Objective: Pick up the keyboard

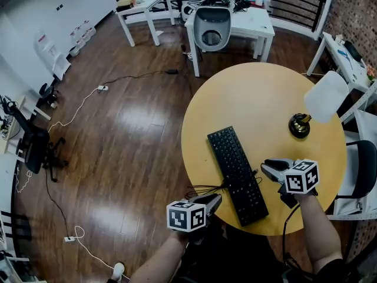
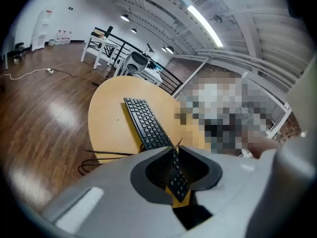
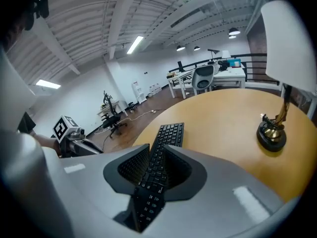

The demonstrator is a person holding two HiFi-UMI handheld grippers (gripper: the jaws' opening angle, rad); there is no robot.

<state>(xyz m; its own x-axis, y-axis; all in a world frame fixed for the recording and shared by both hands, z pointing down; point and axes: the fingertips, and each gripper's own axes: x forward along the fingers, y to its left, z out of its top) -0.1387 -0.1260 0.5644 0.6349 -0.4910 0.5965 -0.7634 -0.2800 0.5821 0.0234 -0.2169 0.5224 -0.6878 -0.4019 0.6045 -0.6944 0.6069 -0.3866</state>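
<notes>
A black keyboard [image 1: 237, 174] lies slantwise on the round yellow table [image 1: 265, 93], its near end by the front edge. My left gripper [image 1: 214, 201] hovers at the table's front-left rim, just left of the keyboard's near end. In the left gripper view its jaws [image 2: 174, 150] stand apart, and the keyboard [image 2: 144, 120] shows through the gap beyond them. My right gripper [image 1: 267, 169] hovers over the table just right of the keyboard. Its jaws [image 3: 157, 151] are also apart, and the keyboard [image 3: 168, 133] lies ahead of them. Neither gripper touches it.
A lamp with a brass base [image 1: 300, 126] and white shade [image 1: 326, 96] stands at the table's right. Black cables [image 1: 205, 190] hang off the front-left rim. A black chair [image 1: 360, 170] sits right of the table. White desks [image 1: 247, 22] and an office chair [image 1: 212, 28] stand beyond.
</notes>
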